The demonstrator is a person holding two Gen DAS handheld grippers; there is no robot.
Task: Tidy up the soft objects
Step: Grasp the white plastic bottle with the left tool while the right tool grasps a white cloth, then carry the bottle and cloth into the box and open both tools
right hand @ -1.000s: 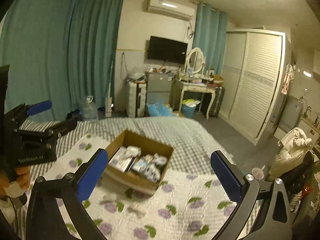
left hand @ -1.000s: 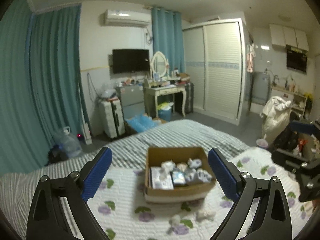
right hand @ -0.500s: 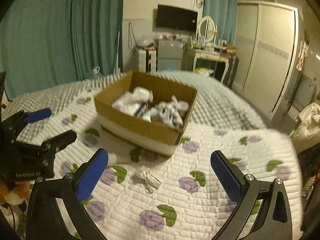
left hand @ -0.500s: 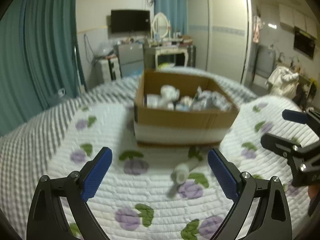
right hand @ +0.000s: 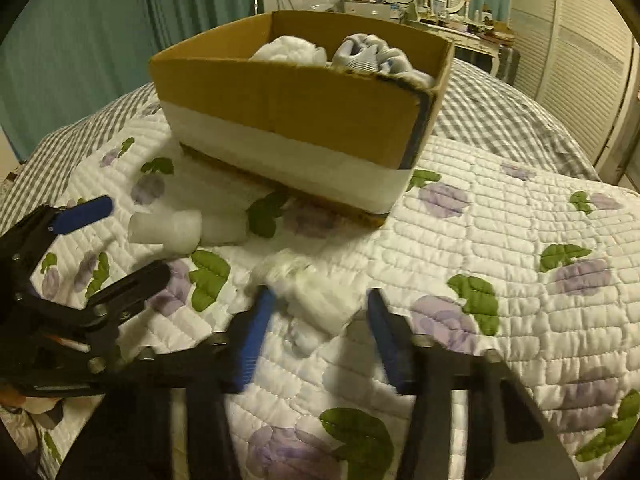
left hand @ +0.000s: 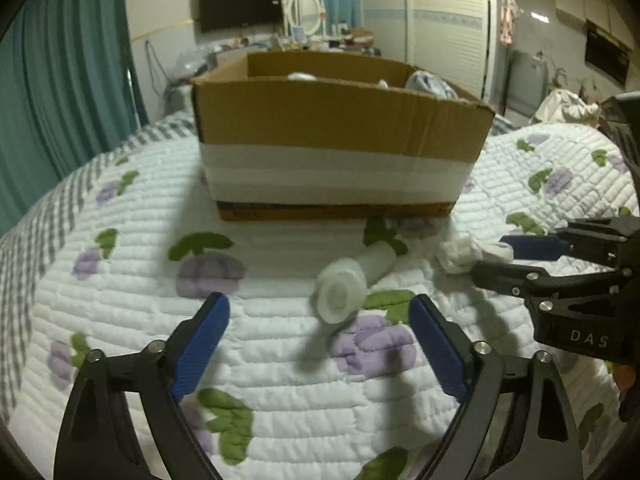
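A cardboard box [left hand: 340, 132] with a white band stands on the quilted bed and holds several white and grey soft items [right hand: 360, 56]. A white roll [left hand: 352, 284] lies in front of it, just beyond my open left gripper [left hand: 320, 336]; it also shows in the right wrist view [right hand: 176, 230]. A crumpled white cloth [right hand: 312, 292] lies between the fingers of my right gripper [right hand: 320, 308], which is open around it. The cloth also shows in the left wrist view [left hand: 464, 254], with the right gripper [left hand: 492, 258] at it.
The bed is covered by a white quilt [left hand: 280, 380] with purple flowers and green leaves over a grey checked sheet [right hand: 500, 108]. Teal curtains [left hand: 60, 80], a dressing table [right hand: 452, 24] and a wardrobe [right hand: 580, 60] stand beyond the bed.
Both grippers have dropped low and moved close to the box. The right gripper's fingers have narrowed and now flank the crumpled cloth. The left gripper now faces the white roll.
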